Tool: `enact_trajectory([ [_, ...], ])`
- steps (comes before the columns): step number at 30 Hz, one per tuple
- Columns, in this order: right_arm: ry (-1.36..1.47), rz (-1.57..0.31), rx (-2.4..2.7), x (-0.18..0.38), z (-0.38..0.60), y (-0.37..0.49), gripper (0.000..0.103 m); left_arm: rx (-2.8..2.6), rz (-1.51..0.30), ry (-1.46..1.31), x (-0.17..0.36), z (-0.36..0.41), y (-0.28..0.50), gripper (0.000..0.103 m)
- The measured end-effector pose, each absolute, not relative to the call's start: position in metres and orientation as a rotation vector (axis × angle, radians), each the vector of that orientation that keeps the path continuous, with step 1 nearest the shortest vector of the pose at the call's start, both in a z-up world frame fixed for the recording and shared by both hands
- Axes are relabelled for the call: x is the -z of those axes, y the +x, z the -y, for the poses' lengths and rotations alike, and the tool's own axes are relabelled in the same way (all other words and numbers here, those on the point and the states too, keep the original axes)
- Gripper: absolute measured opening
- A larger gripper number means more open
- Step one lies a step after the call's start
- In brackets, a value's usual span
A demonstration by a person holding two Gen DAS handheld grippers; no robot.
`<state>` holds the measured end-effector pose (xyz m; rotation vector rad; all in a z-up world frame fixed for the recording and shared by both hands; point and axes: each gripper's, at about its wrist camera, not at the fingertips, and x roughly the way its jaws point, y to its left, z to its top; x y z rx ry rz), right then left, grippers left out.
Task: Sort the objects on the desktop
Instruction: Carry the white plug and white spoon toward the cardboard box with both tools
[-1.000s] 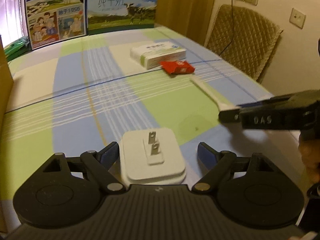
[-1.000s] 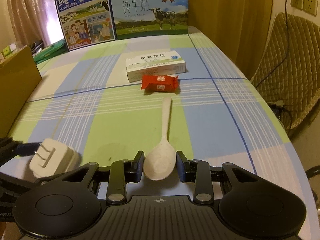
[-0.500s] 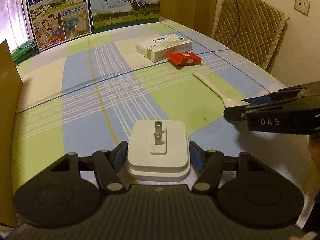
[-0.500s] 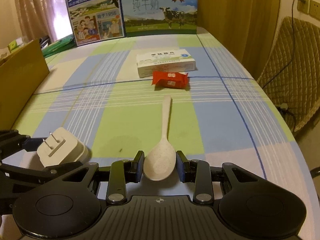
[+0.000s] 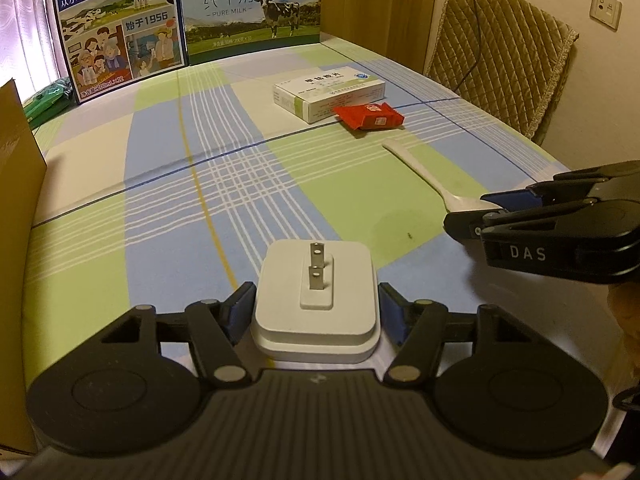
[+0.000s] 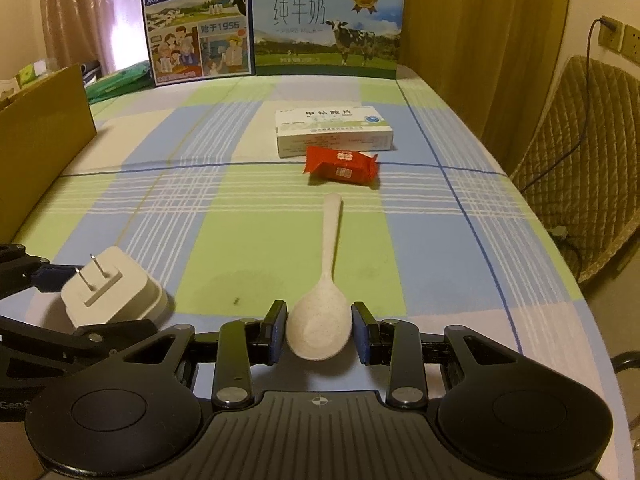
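Our left gripper is clamped on the white charger, prongs pointing forward; a second ago its jaws stood apart around it. Our right gripper, marked "DAS", grips the spoon by its bowl, handle running straight ahead toward the red snack packet. Just beyond the packet lies a white medicine box; behind it, cartons read "PURE MILK" and "1956".

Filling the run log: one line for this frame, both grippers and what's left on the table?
left gripper: shut on white plug adapter | right gripper: shut on spoon bowl | untouched: medicine box, red snack packet
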<state>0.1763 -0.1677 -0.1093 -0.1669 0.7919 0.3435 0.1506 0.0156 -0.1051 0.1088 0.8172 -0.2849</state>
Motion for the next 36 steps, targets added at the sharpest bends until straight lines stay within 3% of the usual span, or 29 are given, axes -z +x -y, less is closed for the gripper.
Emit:
enact_trajectory([
  [36,-0.121,-0.795,-0.305,0.1077,0.1708,0.1759,0.030,0.289,-0.823,0.109,0.1051,-0.0136,0.1508,0.060],
])
